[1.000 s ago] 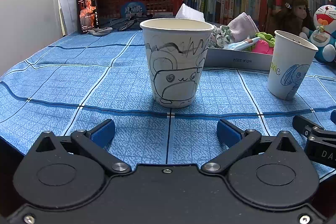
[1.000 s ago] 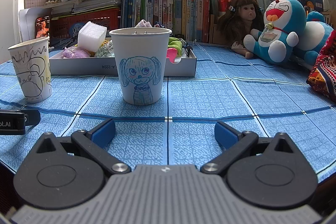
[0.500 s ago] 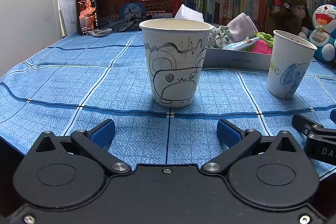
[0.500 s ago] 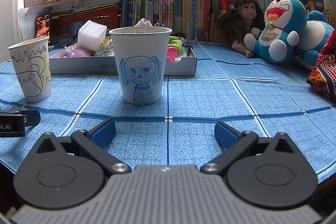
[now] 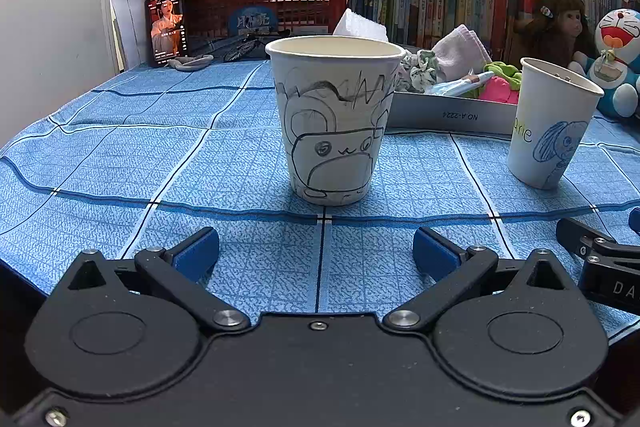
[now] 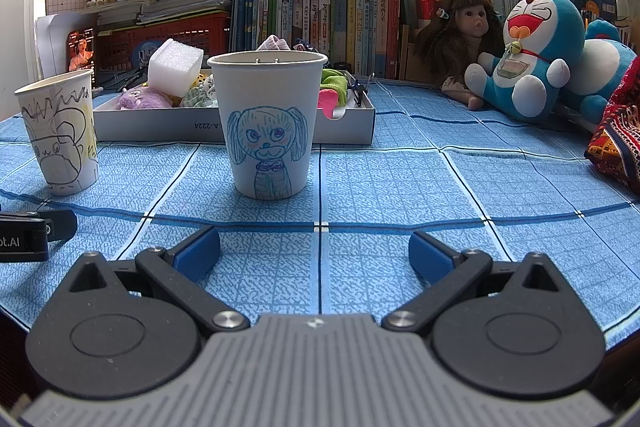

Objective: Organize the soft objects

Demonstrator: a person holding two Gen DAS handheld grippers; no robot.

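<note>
Left tongs (image 5: pixel 316 247) spread wide, blue pads (image 5: pixel 196 251) far apart, gripping nothing, held low over a blue checked cloth covering the surface (image 5: pixel 120 163). Straight ahead, upright on the cloth: a paper cup with a black bear drawing (image 5: pixel 334 123), not touched by either pad. To its right, well apart: a second paper cup with a blue dog drawing (image 5: pixel 550 125), also upright.

Right tongs (image 6: pixel 315 249) likewise spread wide and gripping nothing, blue pads (image 6: pixel 430 259) low over the cloth. Directly in front in the right wrist view: the dog cup, standing clear of the pads. Bear cup off to the left.

Behind both cups: a shallow white tray (image 6: pixel 160 125) resting on the cloth, holding the soft objects in a loose heap: a white foam block (image 6: pixel 176 63), a purple plush toy (image 6: pixel 140 99), a green cloth (image 6: pixel 334 77), a pink piece (image 6: pixel 326 99), a pale rolled sock (image 5: pixel 460 53). Cup interiors hidden from this low angle.

Along the far edge: a row of books (image 6: pixel 320 15), a red basket (image 5: pixel 264 15), a phone (image 5: pixel 166 27) propped upright with screen lit, a brown-haired doll (image 6: pixel 460 43) and a blue-and-white cat plush (image 6: pixel 532 63) seated on the cloth.
</note>
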